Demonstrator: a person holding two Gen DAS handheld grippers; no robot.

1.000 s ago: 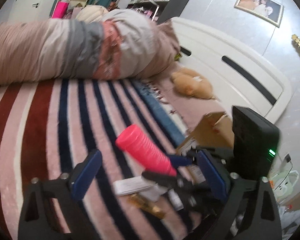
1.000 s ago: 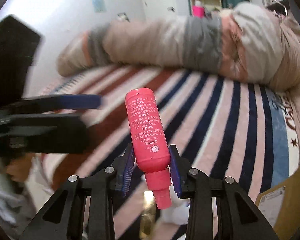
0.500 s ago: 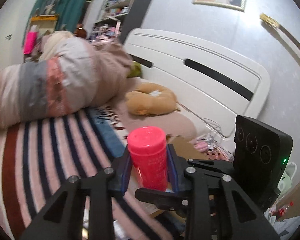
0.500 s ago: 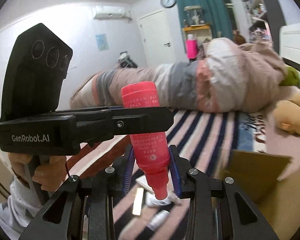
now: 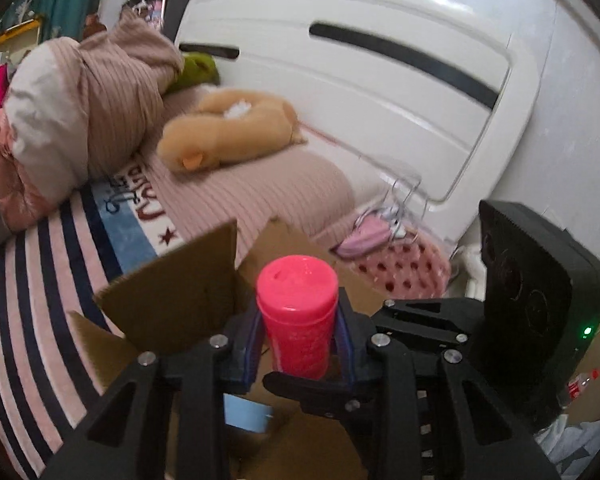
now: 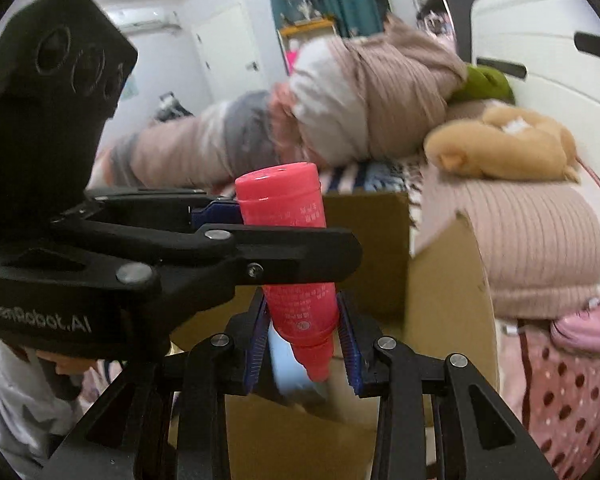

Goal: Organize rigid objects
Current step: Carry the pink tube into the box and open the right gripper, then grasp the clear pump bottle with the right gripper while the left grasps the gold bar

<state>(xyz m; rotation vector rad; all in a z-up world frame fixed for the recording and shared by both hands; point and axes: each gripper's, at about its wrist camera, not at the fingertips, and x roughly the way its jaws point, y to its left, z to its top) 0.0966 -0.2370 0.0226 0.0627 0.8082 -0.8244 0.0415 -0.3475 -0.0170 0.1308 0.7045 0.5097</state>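
Both my grippers clamp 1 pink bottle (image 5: 298,320), held cap-down at frame centre above the open cardboard box (image 5: 172,300). My left gripper (image 5: 298,336) pinches its upper body; my right gripper (image 6: 304,340) pinches near the neck. Both point downward. My judgement: lower it between the flaps, then release 1 pair of jaws at a time.
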